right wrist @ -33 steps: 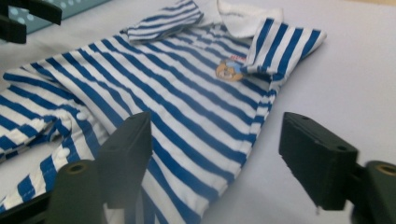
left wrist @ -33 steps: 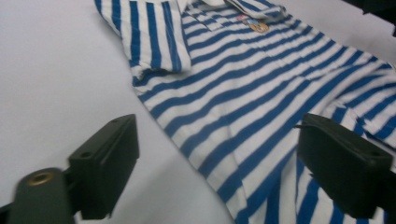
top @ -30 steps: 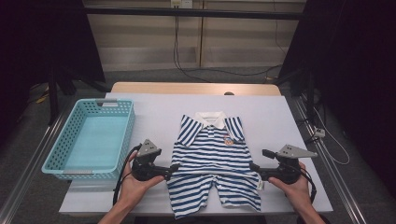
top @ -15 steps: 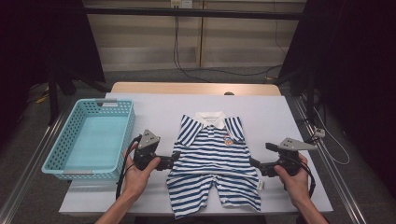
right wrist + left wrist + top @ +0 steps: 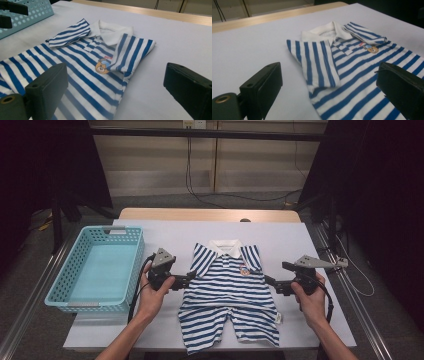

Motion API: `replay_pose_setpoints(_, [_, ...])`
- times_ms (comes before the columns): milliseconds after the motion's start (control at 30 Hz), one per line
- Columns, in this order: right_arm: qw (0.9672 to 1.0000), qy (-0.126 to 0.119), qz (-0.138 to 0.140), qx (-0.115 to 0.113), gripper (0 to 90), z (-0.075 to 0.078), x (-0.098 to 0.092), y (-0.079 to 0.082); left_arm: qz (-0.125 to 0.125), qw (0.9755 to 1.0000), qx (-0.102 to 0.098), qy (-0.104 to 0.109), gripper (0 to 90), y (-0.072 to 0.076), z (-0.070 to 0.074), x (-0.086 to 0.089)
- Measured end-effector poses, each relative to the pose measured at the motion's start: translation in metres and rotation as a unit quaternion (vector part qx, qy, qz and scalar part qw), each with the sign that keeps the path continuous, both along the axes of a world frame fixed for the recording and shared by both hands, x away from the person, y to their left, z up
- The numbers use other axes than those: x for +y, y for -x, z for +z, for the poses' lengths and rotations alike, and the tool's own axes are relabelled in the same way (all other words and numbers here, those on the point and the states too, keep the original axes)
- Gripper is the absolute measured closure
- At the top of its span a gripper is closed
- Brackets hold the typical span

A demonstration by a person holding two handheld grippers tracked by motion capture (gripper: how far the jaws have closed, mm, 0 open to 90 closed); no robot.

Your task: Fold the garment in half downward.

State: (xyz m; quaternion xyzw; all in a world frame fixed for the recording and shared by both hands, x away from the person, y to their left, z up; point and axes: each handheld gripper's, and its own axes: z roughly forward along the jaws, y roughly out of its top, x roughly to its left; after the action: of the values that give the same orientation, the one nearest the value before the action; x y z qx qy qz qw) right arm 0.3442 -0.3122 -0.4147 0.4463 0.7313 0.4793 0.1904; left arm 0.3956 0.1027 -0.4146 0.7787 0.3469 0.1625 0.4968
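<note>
The striped romper [image 5: 231, 295] lies flat, front up, on the white bench [image 5: 300, 240], just right of the bench's middle and near the person's edge, with its white collar [image 5: 225, 246] pointing away from the person and its two short legs toward them. It is white with blue stripes, both short sleeves are folded in over the chest, and a small bear badge [image 5: 243, 269] sits on the chest. The left gripper [image 5: 189, 276] is held level in the person's left hand [image 5: 155, 290] at the romper's left edge, pointing in toward the cloth at about waist height; its jaws stand wide apart with nothing pinched between them. The right gripper [image 5: 269, 281] mirrors it at the right edge, held level in the right hand [image 5: 309, 295] and pointing inward; its jaws have just been opening and now stand wide, with no cloth between the pads. Both forearms come in from the near edge, spread apart to either side of the garment. The left gripper view looks across the folded left sleeve [image 5: 317, 62] with one jaw over bare bench and the other over the striped body. The right gripper view gives the bear badge clearly, orange-brown with red lettering above it. A turquoise basket [image 5: 95, 270] stands well to the left of the romper, empty in the high view.
</note>
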Motion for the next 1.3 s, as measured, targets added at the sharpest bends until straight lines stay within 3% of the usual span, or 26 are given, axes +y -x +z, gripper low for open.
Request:
replay_pose_setpoints(33, [1.0000, -0.001, 0.000, 0.000, 5.2, 0.001, 0.000, -0.003, -0.003, 1.0000, -0.004, -0.005, 6.6, -0.002, 0.001, -0.002])
replay_pose_setpoints(200, [1.0000, -0.004, -0.001, 0.001, 5.3, 0.006, 0.001, -0.021, 0.003, 0.9997, 0.005, 0.024, 6.6, -0.019, 0.002, -0.007])
replay_pose_setpoints(367, [0.9997, 0.001, 0.009, 0.021, 3.9, 0.008, 0.005, -0.044, 0.009, 0.9996, 0.019, 0.019, 7.0, -0.034, 0.003, -0.011])
replay_pose_setpoints(400, [0.9997, 0.000, 0.010, 0.024, 4.4, 0.008, 0.005, -0.048, 0.003, 0.9999, 0.014, 0.007, 7.0, -0.037, 0.004, -0.008])
replay_pose_setpoints(433, [0.9996, 0.002, 0.009, 0.027, 4.6, 0.008, 0.006, -0.053, 0.011, 0.9996, 0.016, 0.021, 6.9, -0.039, 0.006, -0.012])
replay_pose_setpoints(500, [0.9995, 0.010, 0.002, 0.031, 4.4, 0.009, 0.008, -0.063, 0.005, 0.9996, 0.017, 0.024, 5.8, -0.044, 0.007, -0.013])
replay_pose_setpoints(633, [0.9992, 0.027, 0.002, 0.031, 4.1, 0.010, 0.011, -0.078, -0.003, 0.9998, 0.017, 0.006, 4.9, -0.054, 0.013, -0.020])
replay_pose_setpoints(667, [0.9990, 0.028, 0.003, 0.033, 4.6, 0.010, 0.011, -0.082, -0.015, 0.9997, 0.011, -0.018, 4.8, -0.059, 0.016, -0.019])
replay_pose_setpoints(700, [0.9989, 0.029, 0.000, 0.037, 4.9, 0.011, 0.012, -0.087, -0.017, 0.9995, 0.010, -0.024, 4.5, -0.061, 0.017, -0.020])
replay_pose_setpoints(733, [0.9988, 0.034, -0.001, 0.036, 5.2, 0.011, 0.012, -0.091, -0.005, 0.9999, 0.010, -0.002, 4.6, -0.063, 0.017, -0.025])
replay_pose_setpoints(967, [0.9974, 0.046, -0.016, 0.054, 17.0, -0.001, 0.008, -0.115, 0.005, 0.9997, 0.018, 0.013, 3.8, -0.083, 0.009, -0.026])
replay_pose_setpoints(1000, [0.9971, 0.049, -0.018, 0.055, 20.1, -0.004, 0.008, -0.118, 0.008, 0.9998, 0.019, 0.006, 3.8, -0.086, 0.008, -0.026])
replay_pose_setpoints(1033, [0.9970, 0.050, -0.017, 0.056, 22.9, -0.005, 0.007, -0.121, -0.003, 0.9998, 0.014, -0.014, 3.8, -0.090, 0.008, -0.024])
replay_pose_setpoints(1067, [0.9969, 0.050, -0.015, 0.058, 24.5, -0.006, 0.007, -0.123, 0.001, 0.9997, 0.018, -0.014, 3.9, -0.094, 0.007, -0.024])
replay_pose_setpoints(1100, [0.9962, 0.053, -0.017, 0.066, 24.7, -0.008, 0.006, -0.128, 0.009, 0.9997, 0.023, 0.005, 4.0, -0.096, 0.006, -0.027])
replay_pose_setpoints(1200, [0.9943, 0.068, -0.015, 0.081, 31.5, -0.008, 0.007, -0.139, 0.008, 0.9998, 0.019, -0.004, 4.8, -0.106, 0.011, -0.025])
replay_pose_setpoints(1300, [0.9943, 0.067, -0.012, 0.082, 38.8, -0.007, 0.008, -0.148, 0.020, 0.9991, 0.028, 0.024, 4.7, -0.113, 0.008, -0.027])
